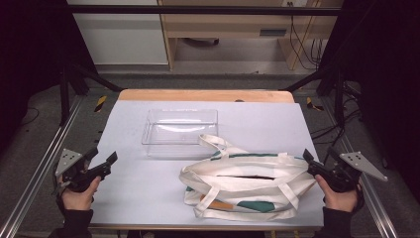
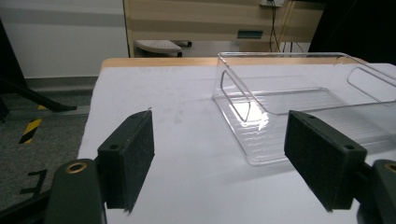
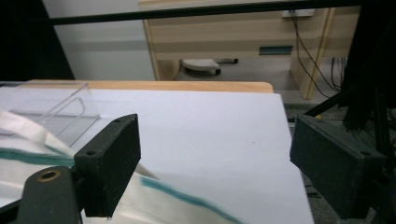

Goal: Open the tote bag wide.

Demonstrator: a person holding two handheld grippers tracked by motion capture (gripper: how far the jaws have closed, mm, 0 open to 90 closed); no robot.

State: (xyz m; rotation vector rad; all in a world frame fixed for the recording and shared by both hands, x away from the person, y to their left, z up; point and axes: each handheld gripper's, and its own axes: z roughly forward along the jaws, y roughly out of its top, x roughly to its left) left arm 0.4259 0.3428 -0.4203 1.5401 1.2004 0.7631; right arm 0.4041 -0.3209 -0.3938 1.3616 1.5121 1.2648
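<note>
The pale tabletop (image 1: 148, 198) carries a cream tote bag (image 1: 242, 186) at its near right and a clear bin (image 1: 181, 130) behind it. At either edge, the left gripper (image 1: 101, 161) and right gripper (image 1: 311, 162) hold their jaws wide apart, empty.

A soft cream cloth tote bag (image 1: 245, 186) with green patches lies beside a glossy clear plastic bin (image 1: 181, 130) on the matt, pale worktop (image 1: 138, 183), edged in wood at the frame's top.
</note>
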